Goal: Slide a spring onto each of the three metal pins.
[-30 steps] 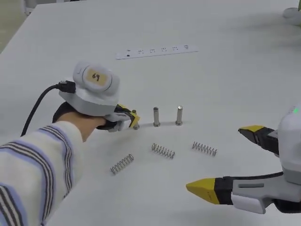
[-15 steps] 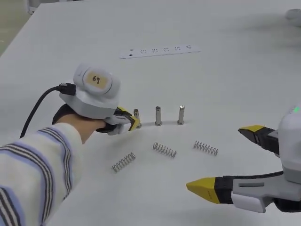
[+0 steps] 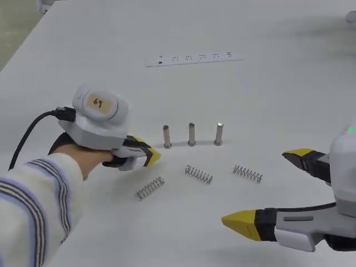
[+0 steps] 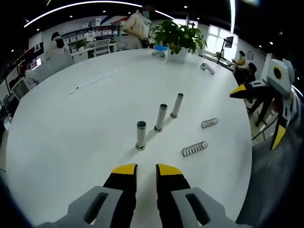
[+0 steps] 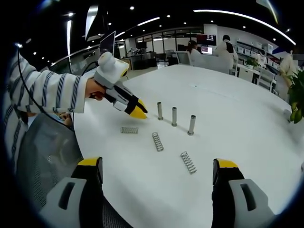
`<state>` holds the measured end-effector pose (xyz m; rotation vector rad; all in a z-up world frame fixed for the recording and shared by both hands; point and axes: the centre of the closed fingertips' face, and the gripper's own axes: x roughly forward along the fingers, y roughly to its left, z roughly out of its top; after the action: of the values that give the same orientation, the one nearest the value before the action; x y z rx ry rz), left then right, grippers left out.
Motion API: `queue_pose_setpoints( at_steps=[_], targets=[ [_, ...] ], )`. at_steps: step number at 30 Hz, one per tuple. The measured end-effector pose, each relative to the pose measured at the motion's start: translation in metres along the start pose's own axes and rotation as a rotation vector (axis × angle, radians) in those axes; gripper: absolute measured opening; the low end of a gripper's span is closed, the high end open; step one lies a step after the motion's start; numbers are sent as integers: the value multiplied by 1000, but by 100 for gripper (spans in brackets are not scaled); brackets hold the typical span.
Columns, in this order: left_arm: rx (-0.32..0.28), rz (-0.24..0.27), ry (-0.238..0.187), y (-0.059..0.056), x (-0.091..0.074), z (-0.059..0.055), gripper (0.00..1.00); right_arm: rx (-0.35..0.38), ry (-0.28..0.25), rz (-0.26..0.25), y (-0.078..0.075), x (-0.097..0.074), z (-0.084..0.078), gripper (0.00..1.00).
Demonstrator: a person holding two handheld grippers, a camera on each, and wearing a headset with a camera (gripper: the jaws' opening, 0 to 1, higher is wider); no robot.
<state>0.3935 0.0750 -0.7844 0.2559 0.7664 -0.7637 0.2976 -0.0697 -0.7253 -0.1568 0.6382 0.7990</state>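
We see 3 pins (image 3: 191, 134) standing in a row on the white table (image 3: 267, 83), all bare. 3 springs (image 3: 198, 174) lie flat just in front of them. L gripper (image 3: 149, 157) is near the left pin (image 3: 167, 137), tongs narrow, holding nothing. R gripper (image 3: 270, 188) is well apart, tongs wide, empty.

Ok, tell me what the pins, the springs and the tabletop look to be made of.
Pins: bare metal, probably steel; grey and smooth, with bright highlights near the tops.
Springs: thin coiled wire, likely steel; silvery grey, and the table shows through the open coils.
Tabletop: smooth white with a soft sheen, perhaps laminate; the look leaves it open.
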Motion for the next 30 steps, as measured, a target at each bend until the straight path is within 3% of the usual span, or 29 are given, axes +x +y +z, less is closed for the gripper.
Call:
queue_pose_setpoints(
  at_steps=[6, 9, 11, 20, 23, 30],
  targets=[
    [-4, -13, 8, -4, -8, -14, 8, 1, 5, 3, 1, 0, -2, 94],
    [-48, -26, 2, -6, -12, -22, 8, 2, 5, 3, 1, 0, -2, 94],
    [-44, -27, -1, -7, -15, -25, 8, 2, 7, 4, 1, 1, -2, 94],
    [-42, -58, -18, -18, -26, -30, 8, -2, 10, 7, 2, 1, -3, 94],
    [-97, -82, -41, -23, -28, -29, 9, 0, 14, 6, 1, 1, -4, 94],
    [-98, -60, -34, -23, -28, -36, 7, 4, 24, 11, 1, 2, -6, 93]
  ],
)
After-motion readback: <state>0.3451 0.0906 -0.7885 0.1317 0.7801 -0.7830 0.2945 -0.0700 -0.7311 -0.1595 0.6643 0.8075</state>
